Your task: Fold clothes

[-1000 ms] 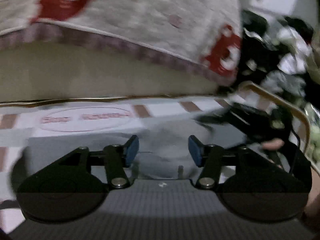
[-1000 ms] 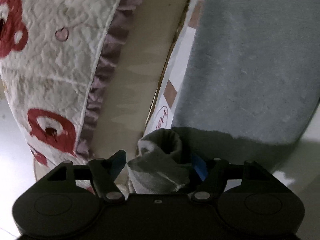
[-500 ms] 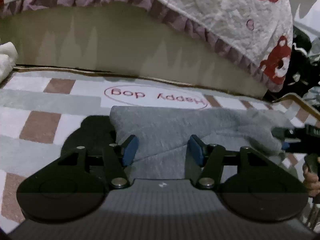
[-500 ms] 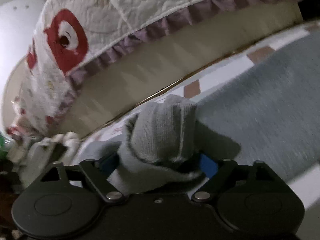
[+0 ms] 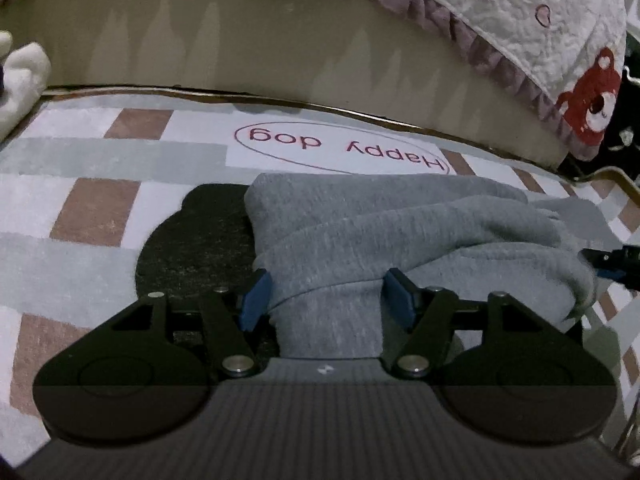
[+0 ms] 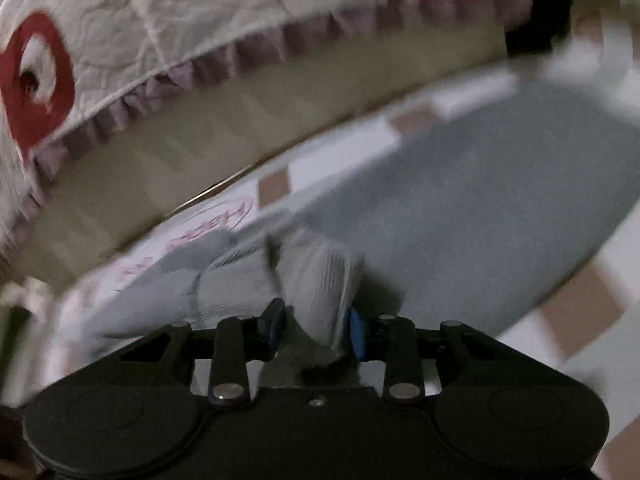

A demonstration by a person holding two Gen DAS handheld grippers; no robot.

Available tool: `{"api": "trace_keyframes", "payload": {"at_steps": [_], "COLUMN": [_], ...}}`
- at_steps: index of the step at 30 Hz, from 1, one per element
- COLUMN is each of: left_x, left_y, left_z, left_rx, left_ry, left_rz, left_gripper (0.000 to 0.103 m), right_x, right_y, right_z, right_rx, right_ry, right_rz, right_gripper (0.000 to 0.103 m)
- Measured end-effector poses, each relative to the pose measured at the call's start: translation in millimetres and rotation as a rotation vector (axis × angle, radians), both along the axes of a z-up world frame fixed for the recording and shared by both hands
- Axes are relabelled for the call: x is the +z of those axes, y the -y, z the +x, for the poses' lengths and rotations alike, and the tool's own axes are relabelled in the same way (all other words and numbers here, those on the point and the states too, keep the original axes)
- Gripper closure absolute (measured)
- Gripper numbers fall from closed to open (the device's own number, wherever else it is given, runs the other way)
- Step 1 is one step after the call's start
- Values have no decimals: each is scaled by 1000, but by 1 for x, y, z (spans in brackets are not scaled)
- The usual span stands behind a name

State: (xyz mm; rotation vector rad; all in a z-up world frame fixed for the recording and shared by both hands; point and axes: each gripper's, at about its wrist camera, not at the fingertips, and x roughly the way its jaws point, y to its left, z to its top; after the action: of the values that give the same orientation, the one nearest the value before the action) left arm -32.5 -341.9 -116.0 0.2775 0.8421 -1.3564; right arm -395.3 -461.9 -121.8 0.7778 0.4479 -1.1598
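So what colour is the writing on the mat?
The "Happy dog" writing on the checked mat is red, inside a red oval. The left wrist view shows it best.

The checked mat (image 5: 100,184) lies bare to the left of the grey garment (image 5: 400,232), giving open passage there. On the far side the bed base (image 5: 240,40) walls it off (its quilt (image 5: 540,20) overhangs); a white cloth (image 5: 20,76) crowds the far-left corner.
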Motion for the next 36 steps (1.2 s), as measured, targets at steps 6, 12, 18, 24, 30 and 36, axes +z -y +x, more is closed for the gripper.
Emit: {"api": "trace_keyframes", "payload": {"at_steps": [6, 12, 18, 24, 30, 36], "left_x": [36, 33, -1, -14, 1, 35], "left_y": [-15, -11, 5, 6, 6, -12], "left_z": [-13, -13, -11, 10, -19, -56], "left_rx": [-114, -107, -123, -93, -164, -187], "left_ry": [5, -238, -279, -430, -188, 210], "left_rz": [-160, -214, -43, -57, -33, -23], "left_gripper": [48, 48, 55, 57, 56, 45], "right_x": [47, 55, -20, -28, -24, -9], "right_y": [-25, -33, -21, -28, -33, -36], "right_z": [15, 69, 76, 64, 54, -34], "right_rx": [110, 317, 363, 393, 386, 338], "right_ry": [-63, -68, -227, -198, -140, 104], "right_rz": [-215, -276, -220, -280, -237, -22], "right_gripper": [61, 44, 43, 42, 42, 40]}}
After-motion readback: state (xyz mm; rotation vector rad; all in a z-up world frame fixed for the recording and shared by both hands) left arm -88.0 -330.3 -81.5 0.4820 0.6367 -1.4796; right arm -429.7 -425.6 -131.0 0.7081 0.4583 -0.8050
